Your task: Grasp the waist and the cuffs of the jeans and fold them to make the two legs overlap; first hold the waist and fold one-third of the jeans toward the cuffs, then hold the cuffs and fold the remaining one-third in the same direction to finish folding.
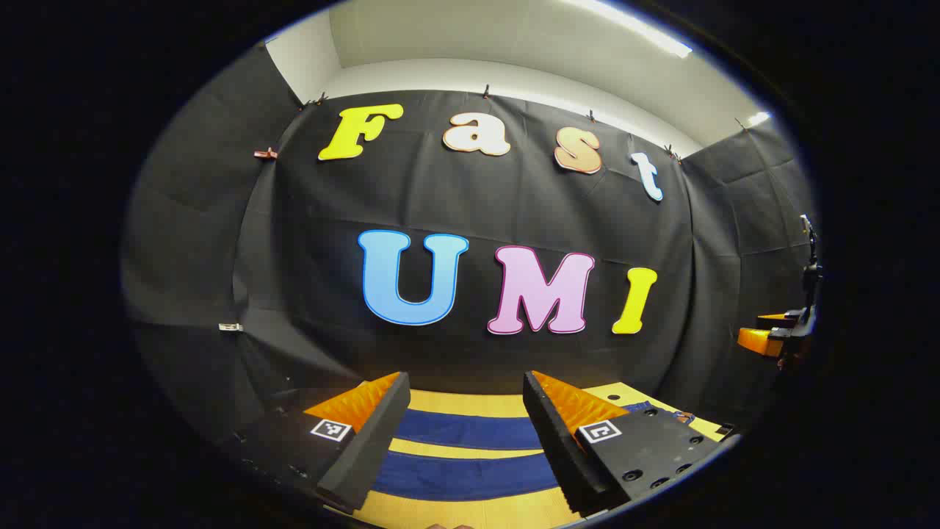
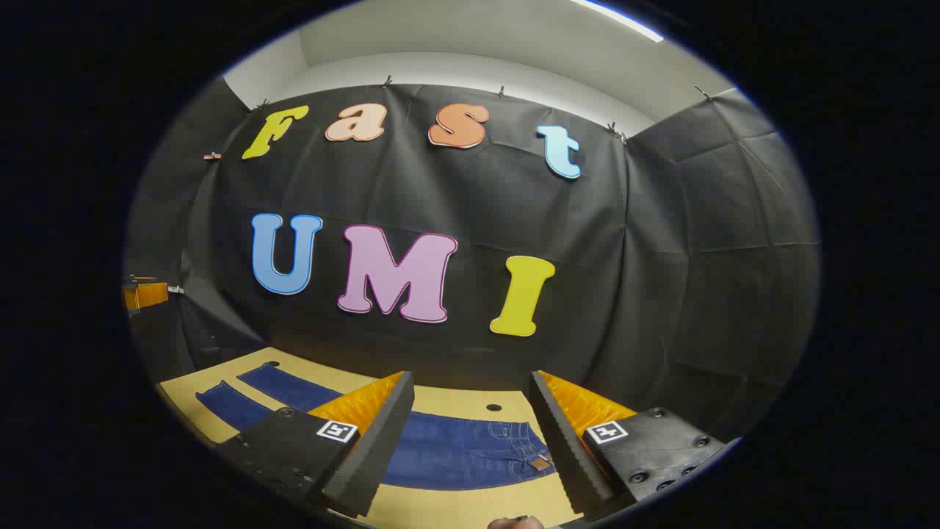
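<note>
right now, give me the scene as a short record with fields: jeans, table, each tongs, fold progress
jeans: dark blue, laid flat on the table, legs spread apart, not overlapped
waist: lies below the right tongs, in the right gripper view
legs: two separate strips below the left tongs, in the left gripper view
table: light wood, with small dark holes
left tongs: open, above the legs, holding nothing
right tongs: open, above the waist, holding nothing
fold progress: no fold made yet

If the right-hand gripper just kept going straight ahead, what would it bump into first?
Probably the black cloth wall. The open right gripper points level, above the jeans lying on the table; depth is hard to judge.
</note>
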Available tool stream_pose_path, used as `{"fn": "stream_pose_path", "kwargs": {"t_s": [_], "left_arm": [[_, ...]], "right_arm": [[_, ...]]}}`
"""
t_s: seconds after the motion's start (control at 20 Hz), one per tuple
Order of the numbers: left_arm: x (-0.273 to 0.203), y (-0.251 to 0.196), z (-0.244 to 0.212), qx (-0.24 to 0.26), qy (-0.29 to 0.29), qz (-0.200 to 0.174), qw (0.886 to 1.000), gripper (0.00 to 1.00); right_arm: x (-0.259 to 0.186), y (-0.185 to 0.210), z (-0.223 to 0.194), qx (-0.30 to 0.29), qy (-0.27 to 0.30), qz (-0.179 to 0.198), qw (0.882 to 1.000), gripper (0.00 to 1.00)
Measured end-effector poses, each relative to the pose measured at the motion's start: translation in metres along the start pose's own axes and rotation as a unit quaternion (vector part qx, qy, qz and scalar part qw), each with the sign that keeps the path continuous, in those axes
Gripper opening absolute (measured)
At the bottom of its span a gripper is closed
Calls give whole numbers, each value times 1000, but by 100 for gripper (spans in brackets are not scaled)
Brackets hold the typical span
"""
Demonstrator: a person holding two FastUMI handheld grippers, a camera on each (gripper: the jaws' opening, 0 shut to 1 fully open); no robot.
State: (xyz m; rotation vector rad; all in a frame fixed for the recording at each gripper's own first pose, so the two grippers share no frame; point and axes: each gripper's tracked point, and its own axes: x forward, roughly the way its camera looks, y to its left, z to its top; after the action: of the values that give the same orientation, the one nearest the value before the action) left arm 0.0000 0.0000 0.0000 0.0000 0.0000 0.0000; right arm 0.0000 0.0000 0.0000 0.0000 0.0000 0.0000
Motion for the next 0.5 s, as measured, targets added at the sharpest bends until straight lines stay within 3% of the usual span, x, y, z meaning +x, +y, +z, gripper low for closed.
{"fn": "stream_pose_path", "kwargs": {"t_s": [0.5], "left_arm": [[-3, -12, -1, 23, 4, -21, 1000, 96]], "right_arm": [[-4, -11, 1, 8, -2, -9, 1000, 97]]}}
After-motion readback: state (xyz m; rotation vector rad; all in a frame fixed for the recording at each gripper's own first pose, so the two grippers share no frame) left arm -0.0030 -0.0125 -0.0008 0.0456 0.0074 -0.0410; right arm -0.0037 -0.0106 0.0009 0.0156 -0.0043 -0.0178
